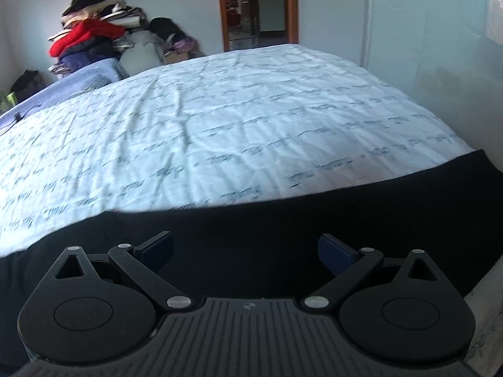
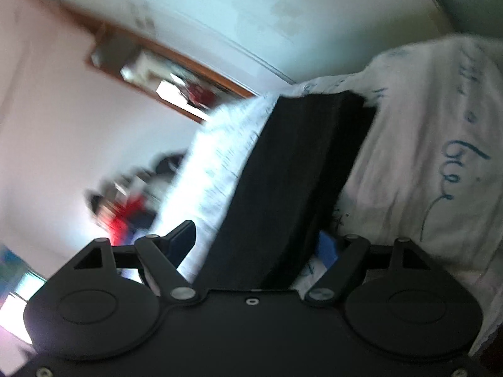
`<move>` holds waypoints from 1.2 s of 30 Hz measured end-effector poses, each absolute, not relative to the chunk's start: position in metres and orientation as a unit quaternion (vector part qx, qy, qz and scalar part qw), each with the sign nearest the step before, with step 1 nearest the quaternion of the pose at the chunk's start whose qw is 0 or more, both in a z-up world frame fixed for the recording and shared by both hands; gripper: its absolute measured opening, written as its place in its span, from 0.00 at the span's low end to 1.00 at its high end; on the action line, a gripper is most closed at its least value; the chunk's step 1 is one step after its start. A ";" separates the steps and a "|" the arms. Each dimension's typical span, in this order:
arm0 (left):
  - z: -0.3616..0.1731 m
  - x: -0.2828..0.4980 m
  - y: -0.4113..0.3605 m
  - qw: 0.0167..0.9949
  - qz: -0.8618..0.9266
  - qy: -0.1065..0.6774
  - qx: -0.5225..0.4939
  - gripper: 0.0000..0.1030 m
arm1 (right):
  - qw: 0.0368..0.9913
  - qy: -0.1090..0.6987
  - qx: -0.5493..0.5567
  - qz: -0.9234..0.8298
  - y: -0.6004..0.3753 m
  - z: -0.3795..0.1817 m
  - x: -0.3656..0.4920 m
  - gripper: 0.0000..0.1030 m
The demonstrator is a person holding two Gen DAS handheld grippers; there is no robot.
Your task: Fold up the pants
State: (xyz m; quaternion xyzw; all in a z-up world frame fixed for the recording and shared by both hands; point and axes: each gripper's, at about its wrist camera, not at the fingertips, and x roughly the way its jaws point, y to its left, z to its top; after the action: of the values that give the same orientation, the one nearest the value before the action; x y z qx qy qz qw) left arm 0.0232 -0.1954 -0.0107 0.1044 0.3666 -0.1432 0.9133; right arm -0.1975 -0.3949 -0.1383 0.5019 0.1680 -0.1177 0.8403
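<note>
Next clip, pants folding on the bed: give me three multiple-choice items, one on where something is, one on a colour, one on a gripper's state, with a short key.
1. Where do the pants lie?
A. along the bed's near edge
B. on the clothes pile
C. in the doorway

2. What colour is the brightest garment in the clothes pile beyond the bed?
A. yellow
B. red
C. green

3. How does the left gripper stand?
A. shut on the pants
B. open above the pants
C. shut on the sheet

Key: 1 A, the black cloth runs across the printed sheet nearest the camera; 2 B, a red piece lies in the heap; 3 B, both fingers are spread wide with nothing pinched between them.
</note>
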 end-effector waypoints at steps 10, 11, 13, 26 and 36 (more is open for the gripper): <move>0.041 0.046 -0.256 0.914 -0.207 0.333 0.101 0.97 | 0.845 0.190 0.480 -0.138 -0.391 -0.150 -0.190 0.07; 0.048 0.047 -0.268 0.912 -0.221 0.329 0.102 0.97 | 0.849 0.188 0.475 -0.138 -0.389 -0.151 -0.190 0.06; 0.057 0.045 -0.296 0.901 -0.259 0.334 0.104 0.97 | 0.871 0.197 0.426 -0.145 -0.380 -0.144 -0.187 0.06; 0.034 0.030 -0.486 0.780 -0.424 0.391 0.242 0.95 | 0.938 0.251 0.184 -0.150 -0.339 -0.116 -0.171 0.13; 0.027 0.047 -0.481 0.802 -0.396 0.384 0.228 0.96 | 0.814 0.112 0.548 -0.158 -0.442 -0.154 -0.241 0.23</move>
State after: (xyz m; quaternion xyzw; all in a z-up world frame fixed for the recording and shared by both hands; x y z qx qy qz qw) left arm 0.0470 -0.4809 0.0273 0.2278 0.3841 -0.3963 0.8022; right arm -0.2407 -0.4419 -0.1543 0.5480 0.1119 -0.1582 0.8137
